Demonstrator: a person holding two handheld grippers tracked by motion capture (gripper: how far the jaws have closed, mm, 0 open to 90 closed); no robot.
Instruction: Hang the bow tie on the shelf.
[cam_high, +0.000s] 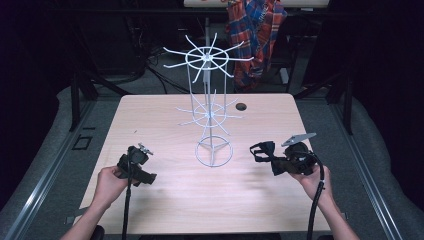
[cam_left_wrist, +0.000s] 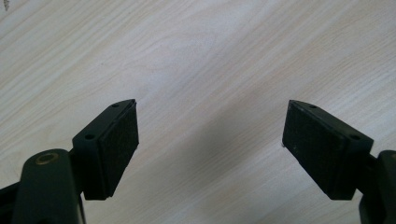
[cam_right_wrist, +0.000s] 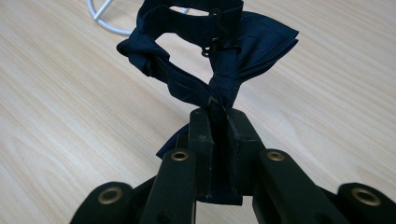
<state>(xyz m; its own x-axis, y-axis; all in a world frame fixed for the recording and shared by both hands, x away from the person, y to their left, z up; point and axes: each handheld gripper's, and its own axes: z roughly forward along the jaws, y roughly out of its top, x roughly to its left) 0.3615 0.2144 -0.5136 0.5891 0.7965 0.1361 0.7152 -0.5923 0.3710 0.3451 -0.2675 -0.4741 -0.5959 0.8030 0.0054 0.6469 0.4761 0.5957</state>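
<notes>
one bow tie (cam_right_wrist: 219, 56) in right tool (cam_right_wrist: 219, 114), beside wire rack (cam_high: 210, 100)

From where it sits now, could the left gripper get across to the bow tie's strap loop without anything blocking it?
Probably yes. The left gripper is open and empty, and bare table runs in front of the wire rack's base ring toward the bow tie, clamped in the right gripper.

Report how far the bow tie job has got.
Done: the right claw is shut on the dark bow tie at its knot, holding it near the table. In hand: the tie sits right of the white wire rack, apart from it. Left, as a guess: hanging it on one of the rack's prongs, all bare. The left claw is open over bare wood.
</notes>
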